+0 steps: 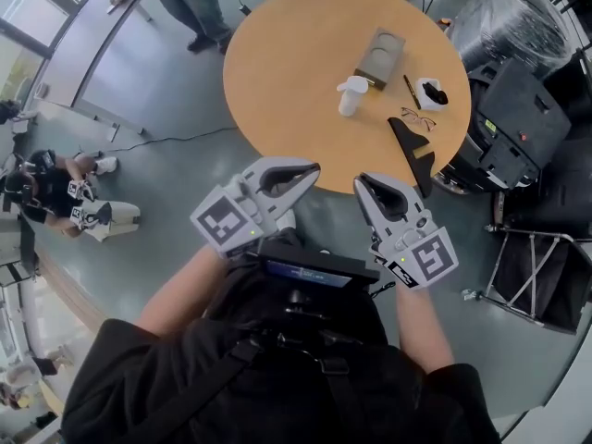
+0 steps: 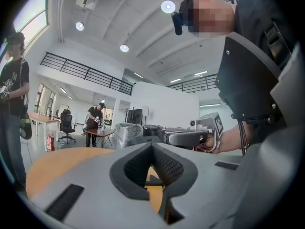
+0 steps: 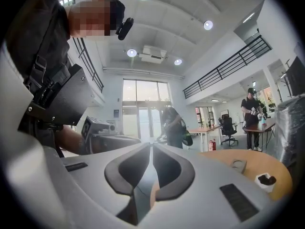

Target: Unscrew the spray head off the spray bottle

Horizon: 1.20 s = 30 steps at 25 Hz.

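Note:
A small white spray bottle (image 1: 351,95) with its white spray head on stands upright on the round wooden table (image 1: 296,72), near the middle. Both grippers are held close to the person's body, short of the table's near edge and well away from the bottle. My left gripper (image 1: 316,167) is shut with nothing between its jaws, and its tips meet in the left gripper view (image 2: 152,145). My right gripper (image 1: 359,182) is also shut and empty, with only a thin slit between its pads (image 3: 151,145). The bottle does not show in either gripper view.
On the table lie a cardboard box (image 1: 379,57), a pen (image 1: 412,92), a white bowl (image 1: 431,92), glasses (image 1: 418,117) and a black wedge-shaped object (image 1: 413,151). Black cases (image 1: 518,128) and a folding stand (image 1: 536,276) are on the right. People stand beyond the table (image 1: 190,7) and at the left (image 1: 55,192).

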Available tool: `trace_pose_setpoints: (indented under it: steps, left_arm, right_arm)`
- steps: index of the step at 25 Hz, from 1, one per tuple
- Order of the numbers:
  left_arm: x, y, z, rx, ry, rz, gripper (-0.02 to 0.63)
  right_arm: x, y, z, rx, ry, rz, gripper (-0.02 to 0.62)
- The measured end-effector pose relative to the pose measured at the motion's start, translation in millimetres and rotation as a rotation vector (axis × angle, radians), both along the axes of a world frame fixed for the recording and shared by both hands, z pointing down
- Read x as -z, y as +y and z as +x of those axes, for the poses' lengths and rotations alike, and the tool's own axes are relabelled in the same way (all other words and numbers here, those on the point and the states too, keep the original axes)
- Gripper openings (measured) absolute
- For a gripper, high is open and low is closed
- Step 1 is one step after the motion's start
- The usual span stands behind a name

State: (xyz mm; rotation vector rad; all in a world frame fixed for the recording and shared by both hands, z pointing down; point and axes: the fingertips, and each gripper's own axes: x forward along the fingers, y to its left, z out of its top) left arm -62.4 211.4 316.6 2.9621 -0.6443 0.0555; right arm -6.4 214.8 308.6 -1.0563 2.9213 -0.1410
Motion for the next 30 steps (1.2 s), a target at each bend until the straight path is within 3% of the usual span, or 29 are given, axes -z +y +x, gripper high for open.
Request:
trace_pose_setpoints:
  steps: [17,23,30]
  left_arm:
    - [2.9,-142.0,-56.8,-0.147,0.032,0.023,0.006]
    - [-19.2,-176.6,-45.9,-0.145,0.022,-0.006,0.012]
    - [-69.1,-222.5,-8.3,-0.114,-0.005,-0.014,0.012]
  right_arm:
    - [3.9,-139.6,-53.6,-0.139,0.056,-0.002,0.037]
    - [-21.9,-168.2,-40.8,-0.173,0.074,-0.032,0.039]
    - [-75.6,-222.1,3.5,-0.193,0.095,-0.07,0.05]
